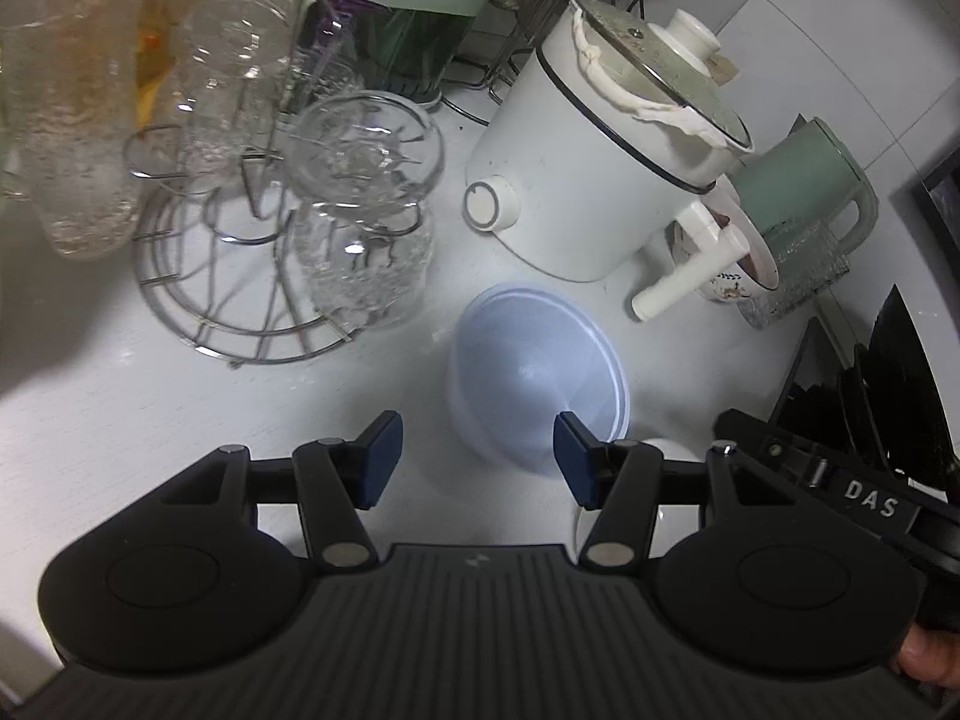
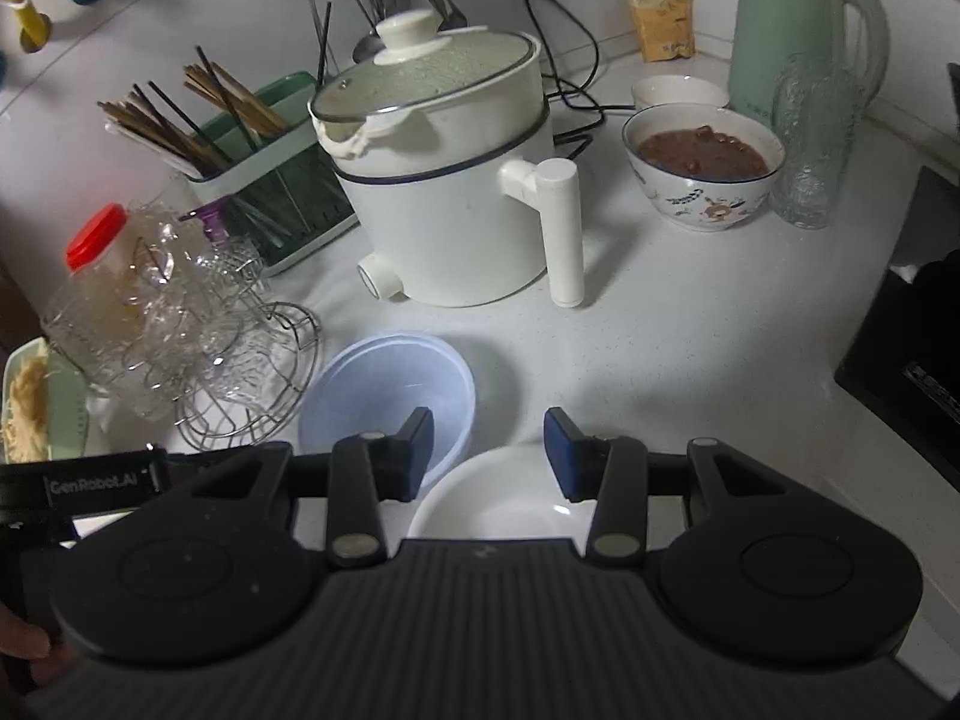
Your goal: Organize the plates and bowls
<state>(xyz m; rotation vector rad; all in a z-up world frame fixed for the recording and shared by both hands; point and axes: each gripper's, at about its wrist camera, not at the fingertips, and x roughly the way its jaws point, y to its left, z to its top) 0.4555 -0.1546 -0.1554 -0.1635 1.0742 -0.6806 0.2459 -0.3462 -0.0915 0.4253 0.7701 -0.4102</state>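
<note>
Both tongs stand apart and empty: left tongs point(image 1: 477, 459), right tongs point(image 2: 487, 453). Lower the left squarely over the blue bowl's point(image 1: 540, 369) rim at 12 o'clock, without tipping it.

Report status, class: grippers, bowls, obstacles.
Left gripper and right gripper open, empty. Pale blue bowl and white bowl on counter. Glass rack crowds the left.

White speckled countertop point(image 2: 690, 324), tiled wall point(image 2: 150, 18)

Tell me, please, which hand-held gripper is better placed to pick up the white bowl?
Probably the right hand-held gripper: its open fingers hang directly over the white bowl, while the left faces the blue bowl.
</note>
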